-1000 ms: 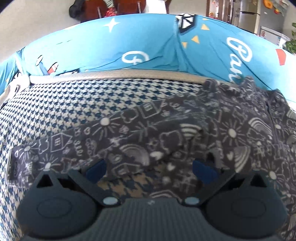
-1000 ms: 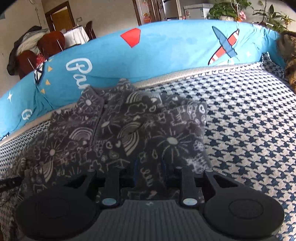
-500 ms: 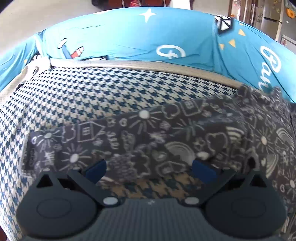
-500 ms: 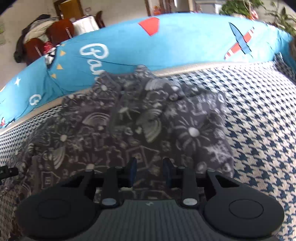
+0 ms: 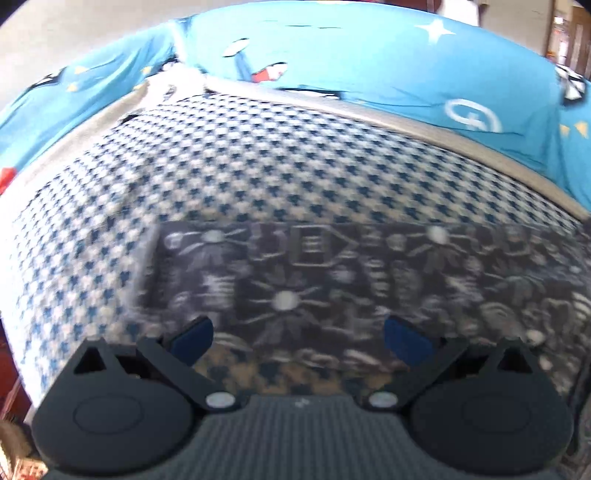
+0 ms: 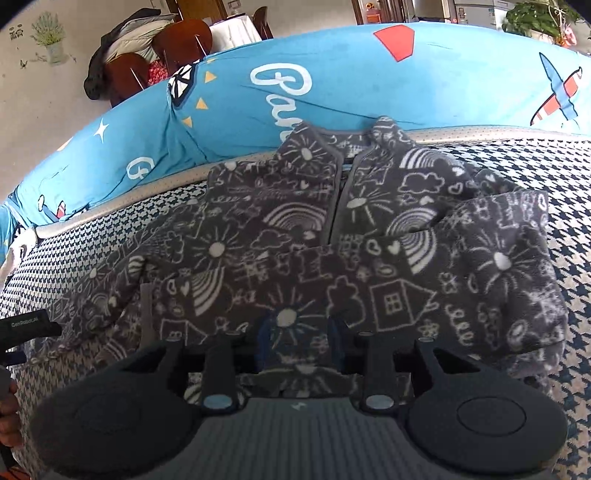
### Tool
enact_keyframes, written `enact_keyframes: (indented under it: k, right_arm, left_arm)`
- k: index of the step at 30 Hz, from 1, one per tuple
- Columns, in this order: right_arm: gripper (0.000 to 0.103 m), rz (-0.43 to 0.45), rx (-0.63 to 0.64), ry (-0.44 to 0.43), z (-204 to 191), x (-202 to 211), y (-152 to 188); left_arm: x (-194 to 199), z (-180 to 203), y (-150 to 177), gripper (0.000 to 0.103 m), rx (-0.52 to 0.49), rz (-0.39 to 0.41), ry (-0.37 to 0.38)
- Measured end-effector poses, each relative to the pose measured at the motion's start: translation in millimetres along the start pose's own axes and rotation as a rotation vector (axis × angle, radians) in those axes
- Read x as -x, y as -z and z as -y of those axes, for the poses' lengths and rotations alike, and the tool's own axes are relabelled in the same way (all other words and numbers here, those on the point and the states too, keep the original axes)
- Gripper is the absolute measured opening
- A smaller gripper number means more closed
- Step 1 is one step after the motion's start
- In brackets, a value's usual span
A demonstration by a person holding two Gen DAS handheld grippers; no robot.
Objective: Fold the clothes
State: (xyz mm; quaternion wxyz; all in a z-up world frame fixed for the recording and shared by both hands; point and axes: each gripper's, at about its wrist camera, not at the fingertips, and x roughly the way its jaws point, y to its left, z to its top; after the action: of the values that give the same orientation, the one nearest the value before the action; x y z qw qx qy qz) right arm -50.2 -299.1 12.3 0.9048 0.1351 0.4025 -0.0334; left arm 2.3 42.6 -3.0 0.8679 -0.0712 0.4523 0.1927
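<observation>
Sleeve (image 5: 332, 280) pulled out flatter, right hand-held gripper (image 6: 301, 339) opening

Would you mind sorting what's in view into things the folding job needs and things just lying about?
For the job:
- grey printed garment
- left gripper, open above its sleeve
- right gripper, jaws opening, fabric between them
- checked cover it lies on

Lying about:
- blue cushion
- chairs
- plants

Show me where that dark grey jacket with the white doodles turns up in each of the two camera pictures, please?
Left wrist view: only a sleeve of the jacket shows, a blurred band across the lower middle, above the wide-open fingers.
Right wrist view: the whole jacket fills the centre, collar toward the blue cushion.
Shared landmark: the blue cushion behind the checked sofa cover.
</observation>
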Motion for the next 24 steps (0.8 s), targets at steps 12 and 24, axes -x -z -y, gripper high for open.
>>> enact_keyframes:
  k: [12,24]
  right_arm:
    - [0.035,-0.048,0.012,0.023,-5,-11,3]
    - [0.035,-0.050,0.015,0.031,-5,-12,4]
  left_arm:
    - [-20,-48,-5,0.094,0.150,-0.054,-0.115]
    - [-33,-52,-20,0.055,0.176,0.039,-0.021]
